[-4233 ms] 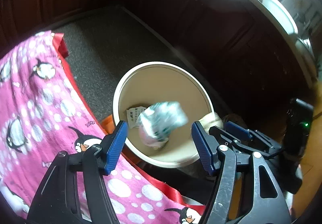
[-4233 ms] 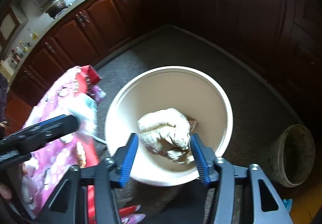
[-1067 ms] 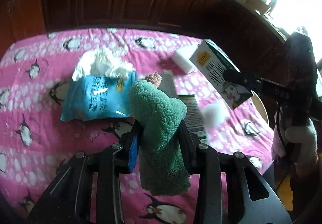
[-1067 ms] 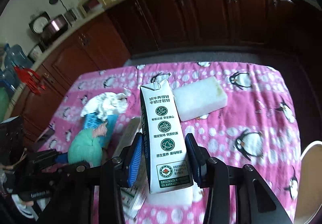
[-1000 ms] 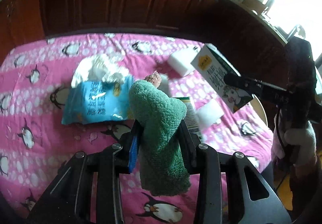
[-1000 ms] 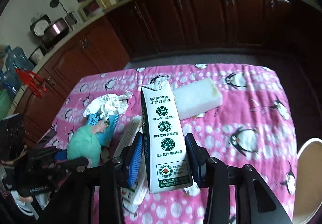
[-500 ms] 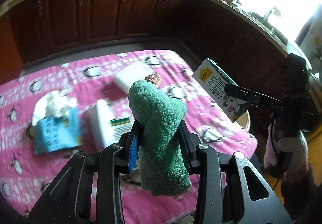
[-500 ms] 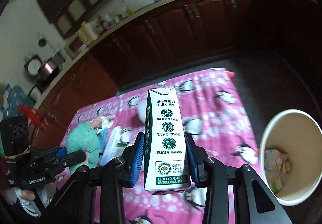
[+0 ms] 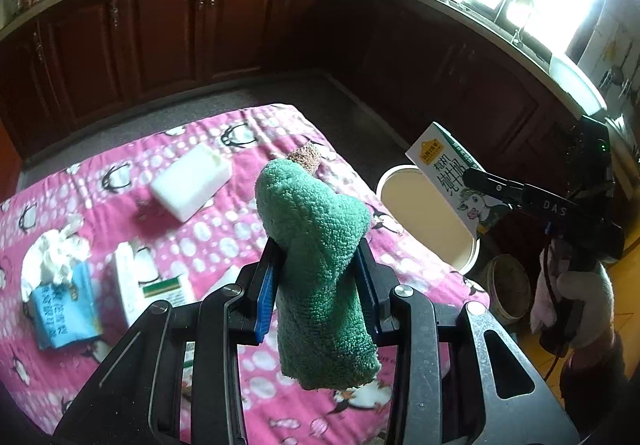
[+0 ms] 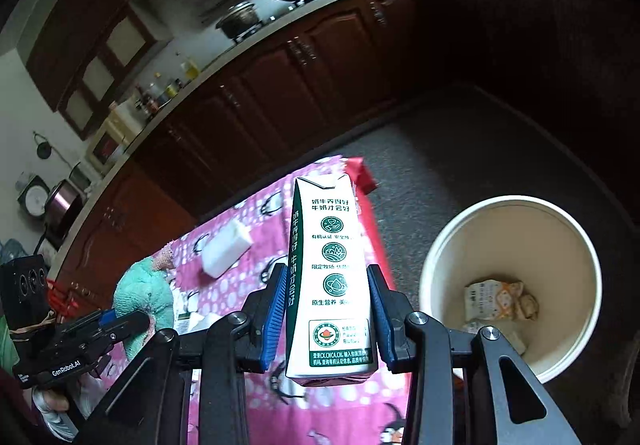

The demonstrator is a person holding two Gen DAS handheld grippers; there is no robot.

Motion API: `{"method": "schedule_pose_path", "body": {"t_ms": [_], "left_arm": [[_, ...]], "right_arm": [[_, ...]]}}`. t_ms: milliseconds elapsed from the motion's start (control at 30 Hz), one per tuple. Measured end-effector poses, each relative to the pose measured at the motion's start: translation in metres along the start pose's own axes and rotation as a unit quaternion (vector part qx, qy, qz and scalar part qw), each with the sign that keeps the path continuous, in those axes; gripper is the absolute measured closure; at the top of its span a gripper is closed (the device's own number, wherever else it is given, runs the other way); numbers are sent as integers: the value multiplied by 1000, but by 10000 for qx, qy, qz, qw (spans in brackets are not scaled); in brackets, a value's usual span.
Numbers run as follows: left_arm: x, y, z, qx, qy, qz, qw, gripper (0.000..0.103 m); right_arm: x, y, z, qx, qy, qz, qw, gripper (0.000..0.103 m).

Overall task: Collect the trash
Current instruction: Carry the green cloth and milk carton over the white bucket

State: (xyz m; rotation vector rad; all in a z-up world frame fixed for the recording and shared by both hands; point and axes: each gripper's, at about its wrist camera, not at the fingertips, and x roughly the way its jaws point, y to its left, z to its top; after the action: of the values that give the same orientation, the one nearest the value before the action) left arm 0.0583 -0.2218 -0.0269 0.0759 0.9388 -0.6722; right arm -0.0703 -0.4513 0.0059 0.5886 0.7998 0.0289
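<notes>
While the left gripper (image 9: 316,277) clamps a green sock (image 9: 320,265) and the right gripper (image 10: 328,319) a milk carton (image 10: 330,277) (both in transit), each needs carrying over the bin (image 10: 440,257) before release.

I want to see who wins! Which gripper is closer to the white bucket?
Right. The right gripper, holding the milk carton, is beside the white bucket, near its rim. The left gripper, holding the green cloth, is farther back over the pink tablecloth.

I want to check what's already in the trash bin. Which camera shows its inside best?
The right wrist view: it looks down into the open bin, showing crumpled wrappers at the bottom. In the left wrist view the bin is seen side-on, partly behind the milk carton, contents hidden.
</notes>
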Motion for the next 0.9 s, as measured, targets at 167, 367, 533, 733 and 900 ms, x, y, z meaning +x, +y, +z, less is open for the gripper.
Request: {"method": "schedule_pose_path", "body": {"t_ms": [167, 367, 533, 733, 900], "left_arm": [[16, -15, 9, 133, 42, -29, 9999, 69], [39, -41, 18, 380, 157, -123, 9991, 69], [61, -63, 29, 559, 245, -249, 9978, 69], [92, -91, 40, 747, 409, -375, 9957, 69], [124, -116, 47, 871, 604, -521, 9930, 69]], "right_arm": [[-10, -13, 1, 6, -92, -138, 9999, 66], [-19, -34, 0, 139, -98, -387, 9991, 66], [-23, -61, -1, 299, -78, -666, 9973, 66], [-18, -103, -7, 633, 30, -970, 9933, 66], [-9, -133, -10, 976, 163, -1107, 9889, 66]]}}
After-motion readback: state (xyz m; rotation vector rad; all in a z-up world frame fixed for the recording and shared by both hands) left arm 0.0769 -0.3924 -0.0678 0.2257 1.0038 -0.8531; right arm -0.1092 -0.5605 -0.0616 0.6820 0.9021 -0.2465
